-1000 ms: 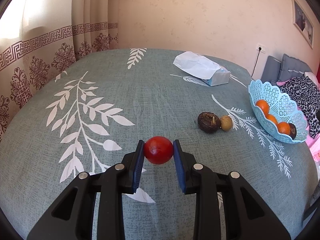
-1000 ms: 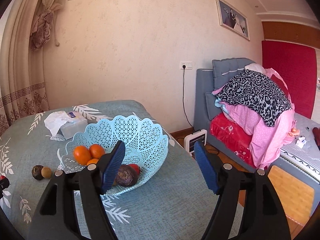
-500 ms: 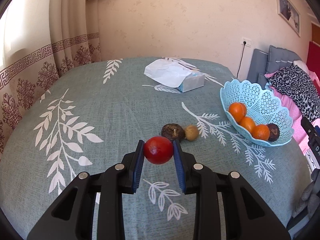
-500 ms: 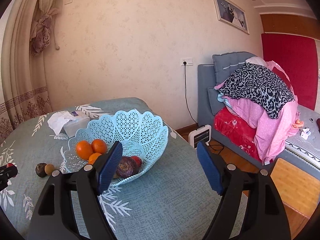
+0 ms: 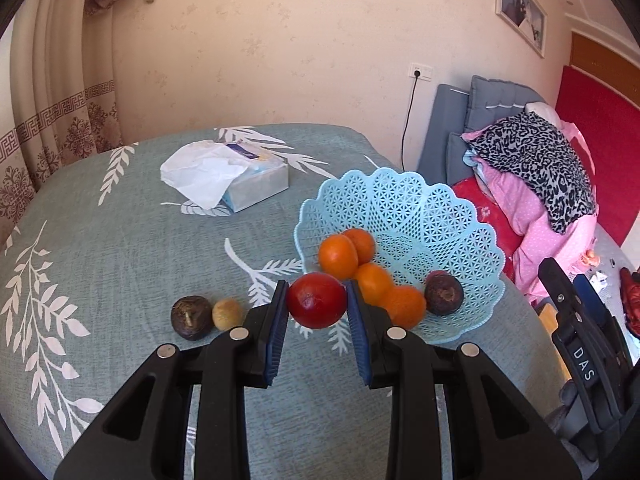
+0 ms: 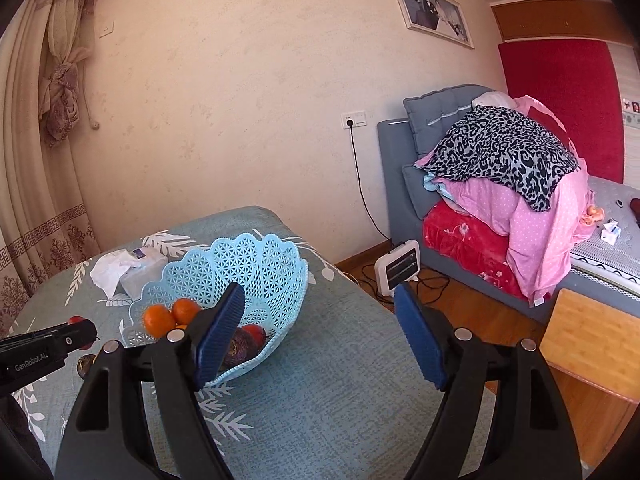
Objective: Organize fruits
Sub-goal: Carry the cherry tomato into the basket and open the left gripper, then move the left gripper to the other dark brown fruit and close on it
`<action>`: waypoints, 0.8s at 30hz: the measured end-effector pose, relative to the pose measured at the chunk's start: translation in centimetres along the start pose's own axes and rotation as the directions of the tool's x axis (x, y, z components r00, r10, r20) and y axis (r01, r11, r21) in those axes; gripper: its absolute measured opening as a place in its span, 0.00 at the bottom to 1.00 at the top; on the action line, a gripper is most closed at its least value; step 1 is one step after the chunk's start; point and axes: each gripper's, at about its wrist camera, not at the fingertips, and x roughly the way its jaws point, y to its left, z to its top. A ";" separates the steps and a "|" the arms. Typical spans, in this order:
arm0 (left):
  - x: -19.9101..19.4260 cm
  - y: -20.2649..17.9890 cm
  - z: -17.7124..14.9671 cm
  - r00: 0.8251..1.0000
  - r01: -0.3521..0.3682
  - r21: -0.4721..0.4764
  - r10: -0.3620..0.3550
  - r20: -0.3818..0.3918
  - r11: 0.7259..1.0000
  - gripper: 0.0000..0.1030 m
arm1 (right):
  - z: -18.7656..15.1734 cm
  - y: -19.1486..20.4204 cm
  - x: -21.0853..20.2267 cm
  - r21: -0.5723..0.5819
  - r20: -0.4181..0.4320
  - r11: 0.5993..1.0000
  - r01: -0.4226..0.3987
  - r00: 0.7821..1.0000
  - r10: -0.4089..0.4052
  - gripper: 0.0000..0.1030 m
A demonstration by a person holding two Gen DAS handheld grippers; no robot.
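My left gripper [image 5: 317, 287] is shut on a round red fruit [image 5: 317, 302] and holds it above the tablecloth, just in front of the near left rim of the light blue lattice basket [image 5: 404, 200]. Several oranges [image 5: 338, 256] and a dark brown fruit [image 5: 443, 294] lie in the basket. A dark brown fruit [image 5: 191, 317] and a small tan fruit [image 5: 227, 314] rest on the cloth to the left. My right gripper [image 6: 318, 289] stands open and wide to the right of the basket [image 6: 260, 264], with nothing between its fingers.
A tissue box [image 5: 256, 184] with a loose white tissue sits at the back of the table. The table's right edge drops to a wooden floor with a small white heater [image 6: 400, 266]. Beyond it is a bed piled with clothes [image 6: 500, 168].
My left gripper has carried the red fruit to the right, from the middle of the table up to the basket. The right gripper's jaws have spread slightly wider.
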 end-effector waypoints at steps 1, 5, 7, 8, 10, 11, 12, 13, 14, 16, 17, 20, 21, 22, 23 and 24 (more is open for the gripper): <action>0.3 -0.4 0.2 1.000 0.014 0.001 -0.014 -0.005 1.000 0.28 | 0.0 -0.2 0.0 0.008 0.001 1.000 0.002 1.000 -0.002 0.77; 1.4 -1.6 0.9 0.999 0.038 0.017 -0.038 -0.017 0.999 0.28 | 0.1 -0.8 0.3 0.034 -0.010 0.999 0.006 1.000 -0.006 0.77; 1.9 -2.1 1.1 0.999 0.042 0.027 -0.042 -0.019 0.999 0.28 | 0.2 -0.9 0.4 0.041 -0.014 0.999 0.010 1.000 -0.009 0.78; 2.2 -2.3 1.2 0.999 0.049 0.028 -0.048 -0.024 0.998 0.28 | 0.2 -0.9 0.5 0.043 -0.017 0.999 0.010 1.000 -0.010 0.78; 2.8 -2.6 1.3 0.997 0.065 0.025 -0.064 -0.037 0.998 0.28 | 0.1 -0.9 0.6 0.042 -0.020 0.999 0.011 1.000 -0.010 0.78; 3.1 -2.7 1.4 0.996 0.074 0.022 -0.073 -0.042 0.997 0.29 | 0.1 -0.9 0.6 0.043 -0.020 0.999 0.010 1.000 -0.010 0.78; 3.3 -2.8 1.4 0.996 0.081 0.020 -0.080 -0.043 0.997 0.29 | 0.1 -1.0 0.5 0.044 -0.019 0.999 0.010 1.000 -0.010 0.78; 3.4 -2.9 1.4 0.996 0.084 0.020 -0.083 -0.043 0.996 0.30 | 0.1 -1.0 0.6 0.045 -0.018 0.999 0.011 1.000 -0.011 0.78; 3.5 -2.9 1.4 0.995 0.086 0.021 -0.085 -0.042 0.996 0.35 | 0.1 -1.0 0.6 0.046 -0.017 0.999 0.011 1.000 -0.011 0.78; 3.4 -2.8 1.4 0.996 0.085 0.019 -0.084 -0.031 0.996 0.58 | 0.1 -1.1 0.6 0.050 -0.018 0.999 0.013 1.000 -0.013 0.78; 3.2 -2.7 1.4 0.997 0.080 0.016 -0.079 -0.019 0.997 0.63 | 0.1 -1.1 0.6 0.052 -0.018 0.999 0.015 1.000 -0.014 0.79; 2.9 -2.2 1.4 0.997 0.074 0.008 -0.074 -0.015 0.997 0.63 | 0.1 -1.2 0.6 0.054 -0.013 0.998 0.016 1.000 -0.016 0.84; 2.9 -2.0 1.4 0.997 0.072 -0.001 -0.072 -0.014 0.997 0.64 | 0.1 -1.2 0.5 0.052 -0.011 0.999 0.016 1.000 -0.016 0.84; 2.9 -1.7 1.4 0.998 0.068 -0.008 -0.068 -0.015 0.998 0.64 | 0.1 -1.1 0.5 0.049 -0.012 0.999 0.016 1.000 -0.016 0.84; 2.8 -1.4 1.5 0.998 0.066 -0.016 -0.067 -0.016 0.998 0.64 | 0.1 -1.1 0.5 0.047 -0.013 0.999 0.017 1.000 -0.016 0.84; 2.8 -1.1 1.5 0.998 0.067 -0.024 -0.067 -0.017 0.997 0.64 | 0.1 -1.0 0.5 0.045 -0.012 0.999 0.017 1.000 -0.016 0.84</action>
